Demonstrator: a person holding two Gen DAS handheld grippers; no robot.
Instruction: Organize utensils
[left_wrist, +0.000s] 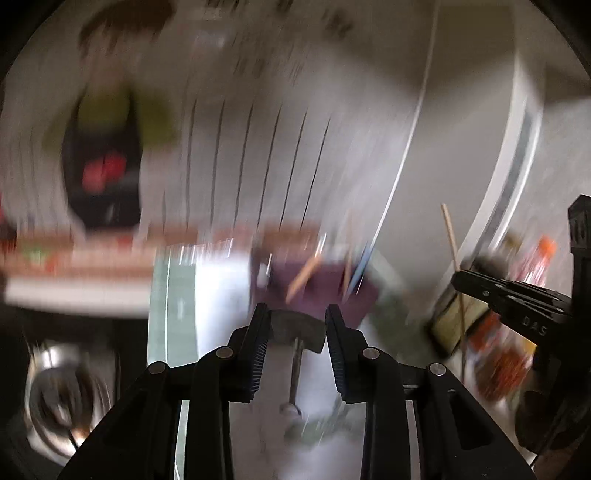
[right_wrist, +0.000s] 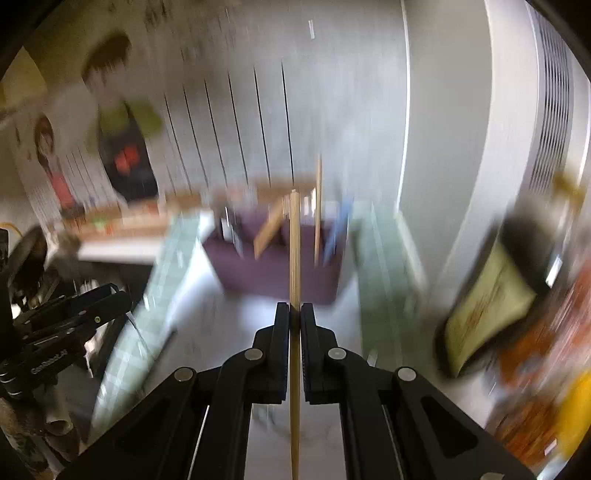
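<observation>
Our right gripper (right_wrist: 294, 314) pinches a wooden chopstick (right_wrist: 294, 258); our left gripper (left_wrist: 297, 321) clamps a metal peeler (left_wrist: 295, 332). Beyond both jaws, a purple utensil holder (right_wrist: 273, 273) stands on the white counter (right_wrist: 236, 325) against a panelled wall (right_wrist: 236, 129).

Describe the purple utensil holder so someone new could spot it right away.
Look to the back of the pale counter, below the white slatted wall. The purple utensil holder is the dark box standing there. Unlike its neighbours, it has wooden sticks and a blue utensil poking out.
</observation>
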